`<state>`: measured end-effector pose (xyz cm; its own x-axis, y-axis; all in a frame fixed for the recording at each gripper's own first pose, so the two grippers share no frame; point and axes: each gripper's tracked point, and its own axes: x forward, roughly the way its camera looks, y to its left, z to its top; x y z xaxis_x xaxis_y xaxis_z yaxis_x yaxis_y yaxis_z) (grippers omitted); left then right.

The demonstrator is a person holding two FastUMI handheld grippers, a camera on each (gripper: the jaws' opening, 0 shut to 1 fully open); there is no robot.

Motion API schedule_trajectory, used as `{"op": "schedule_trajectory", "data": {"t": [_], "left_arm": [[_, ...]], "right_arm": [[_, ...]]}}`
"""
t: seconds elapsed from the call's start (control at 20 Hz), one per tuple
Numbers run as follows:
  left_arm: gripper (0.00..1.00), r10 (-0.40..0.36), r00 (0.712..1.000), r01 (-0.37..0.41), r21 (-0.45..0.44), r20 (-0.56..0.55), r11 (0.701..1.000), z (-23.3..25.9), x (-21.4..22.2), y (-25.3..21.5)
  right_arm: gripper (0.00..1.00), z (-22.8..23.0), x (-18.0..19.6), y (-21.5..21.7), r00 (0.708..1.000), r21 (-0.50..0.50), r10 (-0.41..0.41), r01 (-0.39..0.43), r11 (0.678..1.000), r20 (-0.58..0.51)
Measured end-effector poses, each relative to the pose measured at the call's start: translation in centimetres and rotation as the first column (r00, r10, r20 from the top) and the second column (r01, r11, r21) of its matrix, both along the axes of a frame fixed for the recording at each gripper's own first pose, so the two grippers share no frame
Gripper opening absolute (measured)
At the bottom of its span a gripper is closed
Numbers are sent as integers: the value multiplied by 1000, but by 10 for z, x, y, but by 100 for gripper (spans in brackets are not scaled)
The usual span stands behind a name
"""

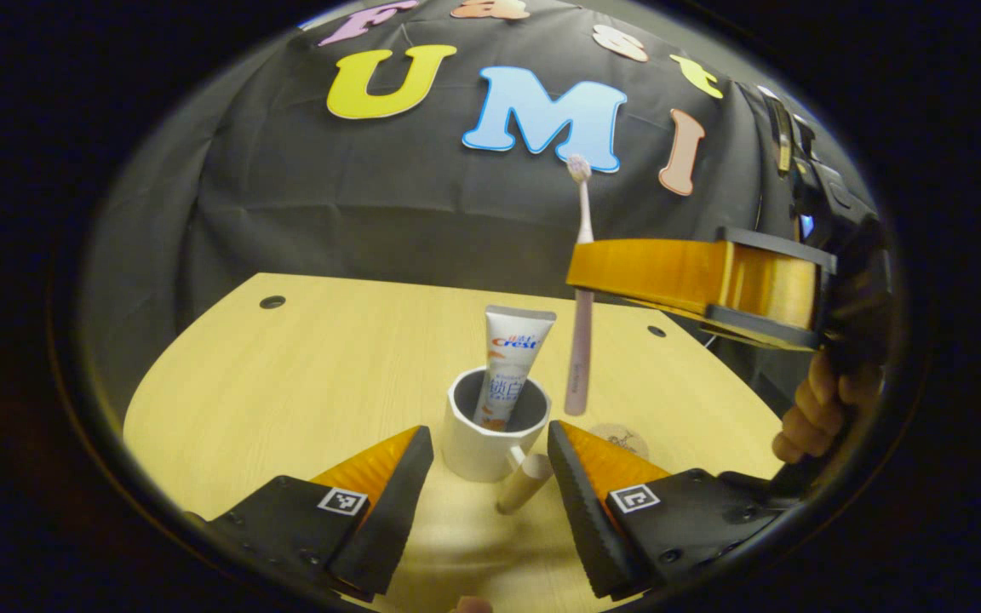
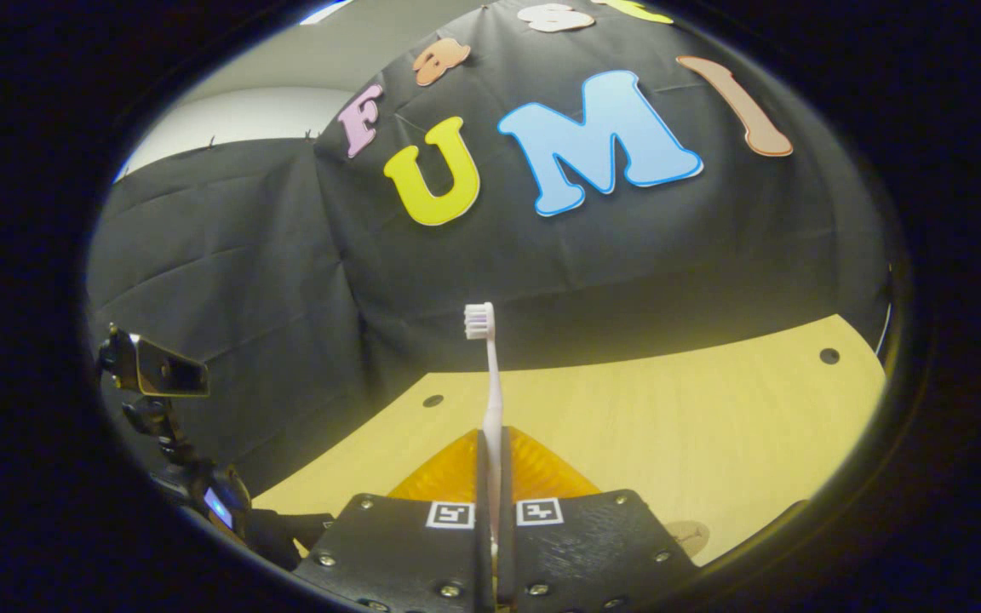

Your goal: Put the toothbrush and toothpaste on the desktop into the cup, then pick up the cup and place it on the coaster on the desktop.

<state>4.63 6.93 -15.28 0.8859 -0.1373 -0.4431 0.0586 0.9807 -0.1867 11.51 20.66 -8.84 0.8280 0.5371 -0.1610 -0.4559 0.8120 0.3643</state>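
A white cup (image 1: 490,430) stands on the wooden desktop (image 1: 320,383), its handle pointing toward me, with a white toothpaste tube (image 1: 512,362) upright inside it. My left gripper (image 1: 490,460) is open, a finger on each side of the cup. In the left gripper view my right gripper (image 1: 580,274) comes in from the right, held by a hand (image 1: 814,409), shut on a pink toothbrush (image 1: 580,298) that hangs upright, bristles up, just right of the cup. In the right gripper view the toothbrush (image 2: 490,392) rises between the shut fingers of the right gripper (image 2: 492,451). A round coaster (image 1: 622,441) lies right of the cup.
The desktop (image 2: 669,409) has small round holes at its far corners. In the right gripper view the coaster (image 2: 685,536) peeks out low on the right, and the left gripper's camera mount (image 2: 167,375) shows at the left. Black cloth walls the back.
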Motion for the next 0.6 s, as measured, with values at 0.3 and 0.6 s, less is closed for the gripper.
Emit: {"op": "schedule_trajectory", "data": {"t": [0.3, 0.6], "left_arm": [[88, 11, 999, -11, -22, -30, 1000, -10, -10, 10], [87, 4, 1000, -4, -31, -28, 1000, -9, -9, 7]], "right_arm": [[4, -7, 16, 24, 999, -41, 13, -11, 999, 49], [6, -21, 14, 26, 999, -85, 23, -20, 996, 28]]}}
